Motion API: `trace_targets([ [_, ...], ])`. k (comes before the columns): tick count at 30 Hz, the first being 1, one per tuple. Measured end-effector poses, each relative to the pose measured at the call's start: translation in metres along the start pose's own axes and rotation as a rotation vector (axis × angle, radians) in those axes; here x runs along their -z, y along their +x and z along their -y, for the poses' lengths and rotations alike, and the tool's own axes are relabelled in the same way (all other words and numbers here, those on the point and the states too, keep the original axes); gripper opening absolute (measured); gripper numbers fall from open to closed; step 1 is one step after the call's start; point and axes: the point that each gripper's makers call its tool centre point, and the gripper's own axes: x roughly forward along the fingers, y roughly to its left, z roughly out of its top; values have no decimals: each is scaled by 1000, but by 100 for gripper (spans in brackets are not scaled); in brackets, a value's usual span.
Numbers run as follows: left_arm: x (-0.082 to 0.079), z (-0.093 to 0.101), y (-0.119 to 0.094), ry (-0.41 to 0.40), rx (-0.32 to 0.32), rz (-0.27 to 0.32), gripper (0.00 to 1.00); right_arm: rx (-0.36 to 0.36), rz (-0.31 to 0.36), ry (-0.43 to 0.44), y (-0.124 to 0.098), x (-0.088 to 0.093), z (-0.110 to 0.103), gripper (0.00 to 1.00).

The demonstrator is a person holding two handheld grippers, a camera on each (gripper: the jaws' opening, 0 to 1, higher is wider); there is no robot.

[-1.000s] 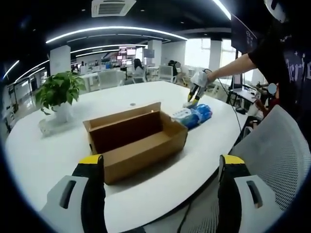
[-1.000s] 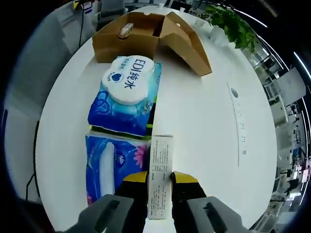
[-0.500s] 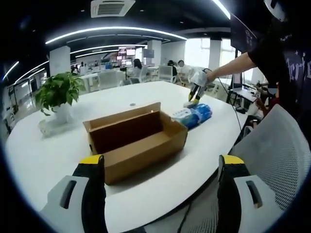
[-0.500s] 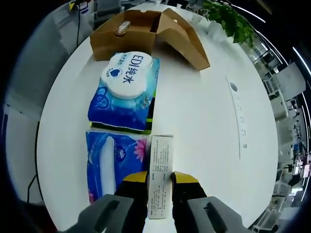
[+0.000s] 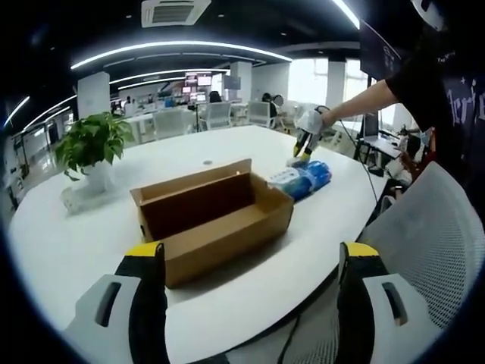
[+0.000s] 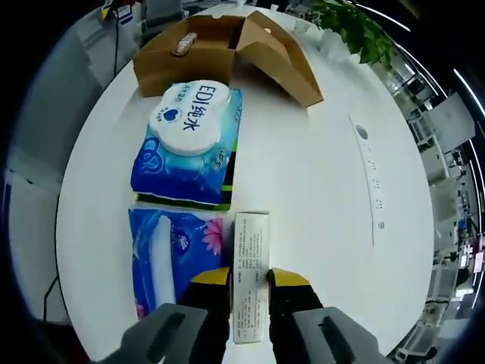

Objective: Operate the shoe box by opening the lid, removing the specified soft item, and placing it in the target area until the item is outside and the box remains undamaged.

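In the right gripper view, the right tool (image 6: pixel 250 292) has its yellow-tipped jaws clamped on a slim white printed carton (image 6: pixel 251 265), which stands between them and reaches forward over the white counter (image 6: pixel 318 189). Just left of the carton lies a blue flower-printed soft pack (image 6: pixel 170 254), flat on the counter. Beyond it, touching or nearly touching its far edge, lies a second blue wipes pack (image 6: pixel 188 148) with a white oval lid. Farther on sits the open cardboard shoe box (image 6: pixel 227 53), its lid flap folded out to the right, a small item inside near its left end that is too small to identify. A leafy plant (image 6: pixel 352 34) stands past the box.

In the left gripper view, the left tool (image 5: pixel 250 303) holds its jaws wide apart, gripping nothing, at the near counter edge. The shoe box (image 5: pixel 212 220) sits ahead of it, with the blue packs (image 5: pixel 301 180) beyond and the right tool (image 5: pixel 303 148) above them. The potted plant (image 5: pixel 91 148) stands at the far left.
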Motion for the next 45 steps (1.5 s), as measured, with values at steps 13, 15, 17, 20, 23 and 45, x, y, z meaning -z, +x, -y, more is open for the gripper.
trace_targets([
  [13, -4, -12, -4, -111, -19, 45, 80, 74, 83, 150, -19, -19, 9, 36],
  [15, -3, -12, -2, -103, -13, 33, 78, 79, 106, 177, -23, -24, 6, 38],
  [17, 0, -12, 1, -79, -2, 12, 76, 85, 128, 214, -29, -29, 3, 43],
  [20, 3, -11, 5, -35, 10, -22, 74, 98, 186, 276, -37, -38, -1, 46],
  [23, 6, -14, 10, -14, 26, -48, 70, 102, 220, 304, -45, -43, -8, 48],
  [45, -14, -55, 37, 147, 97, -195, 57, 135, 387, 456, -73, -85, -69, 67],
])
